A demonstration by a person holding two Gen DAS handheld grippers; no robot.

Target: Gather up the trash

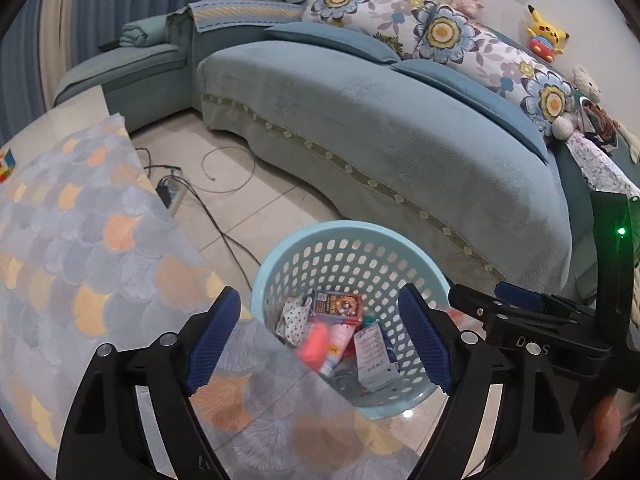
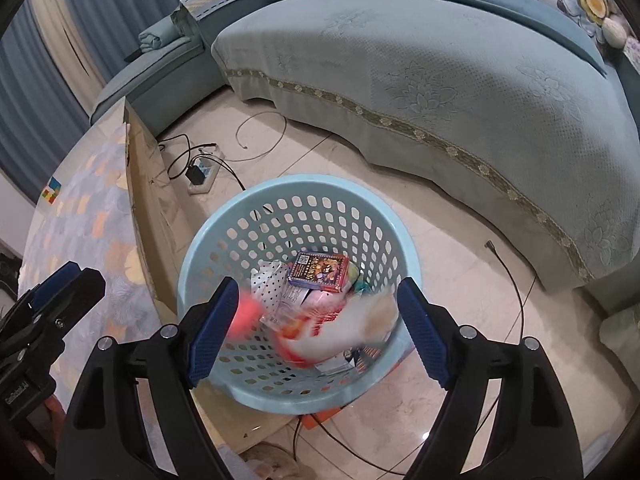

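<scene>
A light blue perforated basket (image 1: pixel 352 236) (image 2: pixel 292 188) stands on the tiled floor beside the table. Inside lie a dark printed box (image 1: pixel 338 307) (image 2: pixel 318 270), a dotted wrapper (image 1: pixel 294 316), a pink packet (image 1: pixel 320 344) and a white-blue carton (image 1: pixel 374 356). My left gripper (image 1: pixel 320 344) is open and empty, over the table edge next to the basket. My right gripper (image 2: pixel 316 328) is open above the basket; a blurred white and red wrapper (image 2: pixel 340 328) hangs in mid-air between its fingers, falling into the basket. The right gripper also shows in the left wrist view (image 1: pixel 516 308).
A table with a scale-patterned cloth (image 1: pixel 80 240) (image 2: pixel 80 216) is on the left, with a colour cube (image 1: pixel 6 164) on it. A teal sofa (image 1: pixel 380 120) (image 2: pixel 440 60) curves behind. Cables and a power strip (image 2: pixel 202 174) lie on the floor.
</scene>
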